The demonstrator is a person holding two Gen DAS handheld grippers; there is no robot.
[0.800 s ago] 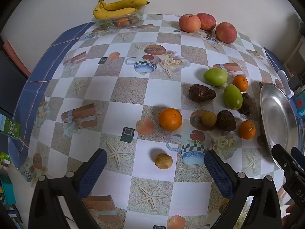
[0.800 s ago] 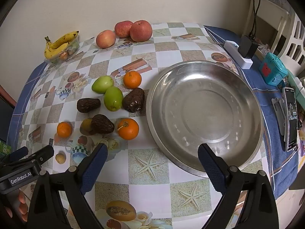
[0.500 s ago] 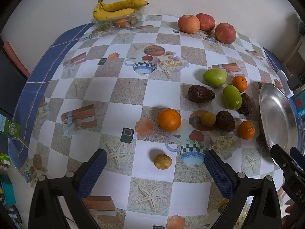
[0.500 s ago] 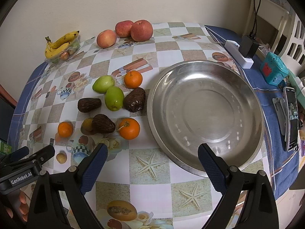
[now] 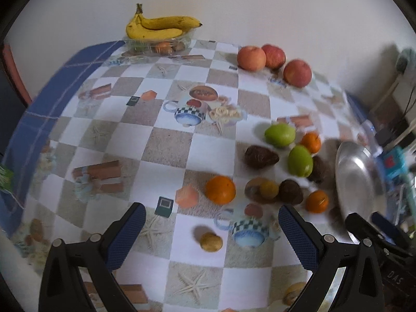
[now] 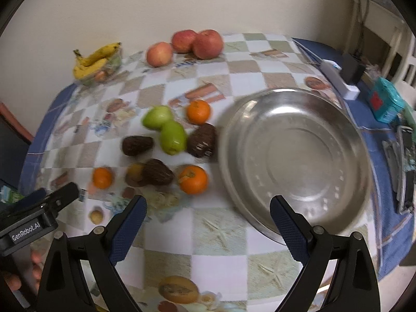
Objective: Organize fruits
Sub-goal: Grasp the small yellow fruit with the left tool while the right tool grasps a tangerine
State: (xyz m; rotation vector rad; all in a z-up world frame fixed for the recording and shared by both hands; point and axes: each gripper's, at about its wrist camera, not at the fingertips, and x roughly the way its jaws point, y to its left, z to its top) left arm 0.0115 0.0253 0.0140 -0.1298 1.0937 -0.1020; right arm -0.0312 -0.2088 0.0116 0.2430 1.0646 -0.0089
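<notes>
I see a table (image 6: 221, 236) under a checkered cloth printed with teapots and starfish. On it lie three apples (image 6: 182, 43) at the far edge, a clear tray (image 5: 158, 44) bearing bananas (image 5: 158, 27), a loose cluster of oranges (image 6: 193, 179), green fruits (image 6: 173, 136) and dark avocados (image 6: 156, 173), and an empty steel basin (image 6: 293, 156) just beside them.

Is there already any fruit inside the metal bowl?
No, the metal bowl is empty; the oranges lie beside it on the table.

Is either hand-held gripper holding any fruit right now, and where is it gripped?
Nothing is held. The left hand-held gripper and right hand-held gripper are both open and empty.
</notes>
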